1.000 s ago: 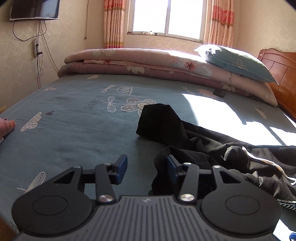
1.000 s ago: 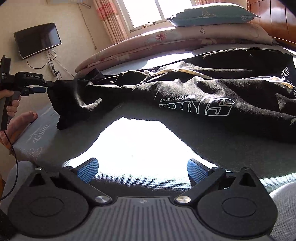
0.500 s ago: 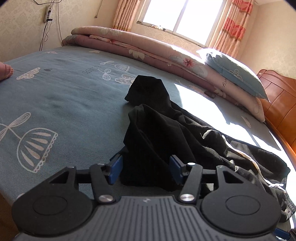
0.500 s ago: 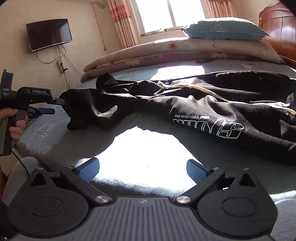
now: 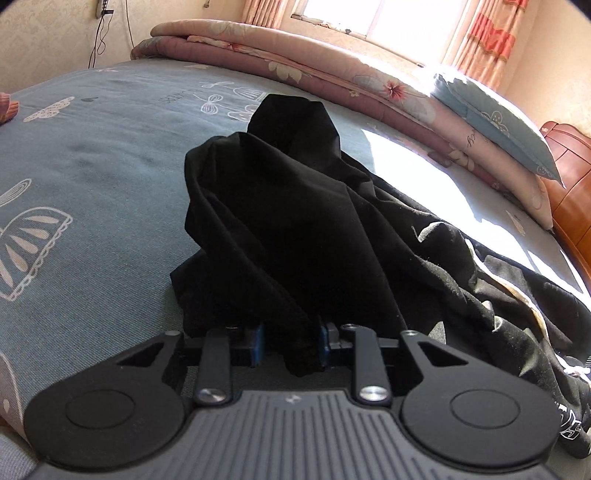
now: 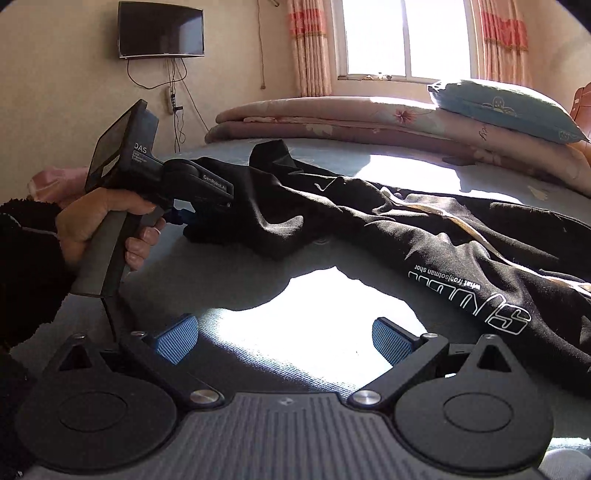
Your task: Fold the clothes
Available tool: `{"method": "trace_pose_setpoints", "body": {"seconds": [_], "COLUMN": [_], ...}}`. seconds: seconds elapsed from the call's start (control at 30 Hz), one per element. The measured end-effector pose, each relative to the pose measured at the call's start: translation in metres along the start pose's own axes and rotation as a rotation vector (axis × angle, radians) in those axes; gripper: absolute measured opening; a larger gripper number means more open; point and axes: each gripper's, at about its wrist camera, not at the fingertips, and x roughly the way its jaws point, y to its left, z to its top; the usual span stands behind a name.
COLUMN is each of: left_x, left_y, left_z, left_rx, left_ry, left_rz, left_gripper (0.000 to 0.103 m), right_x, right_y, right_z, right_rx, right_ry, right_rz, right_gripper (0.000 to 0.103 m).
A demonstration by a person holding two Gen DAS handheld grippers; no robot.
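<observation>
Sunlight is falling across a blue-grey bedsheet (image 5: 96, 192) where a black garment (image 5: 295, 229) is lying in a long crumpled heap, stretching from the near left towards the far right of the bed. White lettering (image 6: 465, 295) is showing on the part of the cloth nearest the right gripper. The left gripper (image 5: 290, 345) is pinching a bunched end of the garment between its blue pads, the jaws drawn close together on the fabric, and the cloth is rising from them in a peaked fold. In the right wrist view a hand (image 6: 99, 225) is wrapping around that tool's handle, with a dark fuzzy sleeve (image 6: 26, 273) behind it; the held end seems to be lifted just off the sheet, though shadow is making that hard to judge. The right gripper (image 6: 284, 338) is hovering over a bright patch of bare sheet, its jaws spread wide with nothing between them, near the garment but apart from it. Folded floral quilts (image 6: 332, 118) and a blue pillow (image 6: 506, 109) are lying along the far side, below a window (image 6: 406, 37). A television (image 6: 160, 29) is hanging on the far left wall.
</observation>
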Motion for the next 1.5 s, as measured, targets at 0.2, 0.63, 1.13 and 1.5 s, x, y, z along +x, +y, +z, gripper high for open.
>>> {"method": "trace_pose_setpoints", "body": {"seconds": [0.2,0.63,1.13,1.5], "left_x": [-0.035,-0.008,-0.043,-0.047], "left_y": [0.024,0.092,0.149,0.143], "left_z": [0.016,0.110,0.050,0.007], "left_rx": [0.014,-0.080,-0.164,-0.291], "left_ry": [-0.081,-0.139,-0.052,-0.125], "left_rz": [0.017,0.207,0.106,-0.121], "left_gripper": [0.013,0.015,0.050,0.073], "right_x": [0.001,0.018,0.026,0.018], "right_y": [-0.004,-0.003,-0.036,-0.053], "right_z": [0.000,0.005,-0.008,-0.010], "right_rx": [0.007,0.029,0.335,0.379], "right_ry": [0.010,0.042,-0.063,-0.043], "right_rz": [-0.016,-0.017,-0.195,-0.243], "right_gripper": [0.102,0.102,0.102,0.102]}}
